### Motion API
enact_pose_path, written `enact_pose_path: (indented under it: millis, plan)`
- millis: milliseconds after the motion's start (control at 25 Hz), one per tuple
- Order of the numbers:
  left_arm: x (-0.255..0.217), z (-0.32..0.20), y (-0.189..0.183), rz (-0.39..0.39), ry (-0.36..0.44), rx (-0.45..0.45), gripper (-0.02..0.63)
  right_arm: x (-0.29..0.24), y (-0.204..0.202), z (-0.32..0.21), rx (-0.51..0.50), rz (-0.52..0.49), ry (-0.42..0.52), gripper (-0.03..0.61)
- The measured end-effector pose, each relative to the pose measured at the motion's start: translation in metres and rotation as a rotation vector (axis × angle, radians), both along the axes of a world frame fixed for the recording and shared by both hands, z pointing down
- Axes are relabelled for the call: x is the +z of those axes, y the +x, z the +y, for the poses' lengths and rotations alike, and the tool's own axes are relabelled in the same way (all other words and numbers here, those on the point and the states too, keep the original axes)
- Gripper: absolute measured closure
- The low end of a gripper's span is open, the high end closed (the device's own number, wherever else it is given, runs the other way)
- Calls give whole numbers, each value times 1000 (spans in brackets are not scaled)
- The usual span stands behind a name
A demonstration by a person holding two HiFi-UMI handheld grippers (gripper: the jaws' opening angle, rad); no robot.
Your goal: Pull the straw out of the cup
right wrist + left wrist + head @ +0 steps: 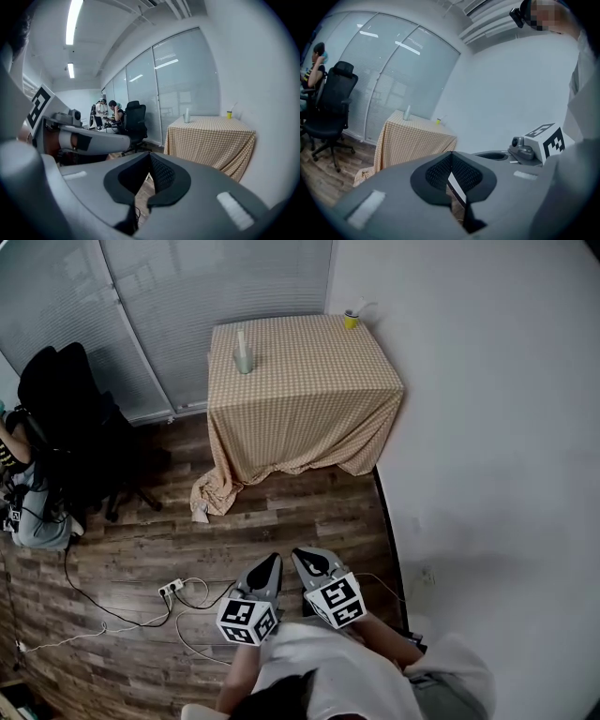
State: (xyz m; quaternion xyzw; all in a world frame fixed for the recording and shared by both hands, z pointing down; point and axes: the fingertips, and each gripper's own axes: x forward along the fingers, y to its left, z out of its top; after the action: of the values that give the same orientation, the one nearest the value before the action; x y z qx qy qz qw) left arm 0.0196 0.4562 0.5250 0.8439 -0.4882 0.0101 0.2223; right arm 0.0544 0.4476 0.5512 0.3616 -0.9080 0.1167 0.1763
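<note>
A small yellow cup (351, 321) with a white straw stands at the far right corner of a table under a checked cloth (309, 399). It also shows tiny and far off in the left gripper view (438, 122) and in the right gripper view (228, 114). My left gripper (273, 560) and right gripper (302, 556) are side by side low in the head view, over the wooden floor, well short of the table. In both gripper views the jaws meet at their tips with nothing between them, left gripper (450, 153) and right gripper (150, 154).
A clear cup (243, 358) with a white stick stands near the table's left edge. A black office chair (66, 418) and a seated person are at the left. A power strip with cables (171, 589) lies on the floor. A white wall (487, 446) runs along the right.
</note>
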Motion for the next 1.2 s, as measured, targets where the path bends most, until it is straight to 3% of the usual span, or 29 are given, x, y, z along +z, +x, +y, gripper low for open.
enact_pose_path:
  millis: [360, 600, 800, 1200]
  plan:
    - [3, -76, 27, 41, -28, -1, 601, -1, 21, -72, -57, 28, -9, 572]
    - [-10, -118, 51, 91, 50, 22, 601, -4, 43, -117, -95, 31, -9, 572]
    - [-8, -146, 60, 69, 46, -9, 600, -14, 55, -147, -113, -26, -7, 572]
    - [6, -159, 73, 76, -25, -37, 600, -13, 84, -168, -105, -128, -94, 572]
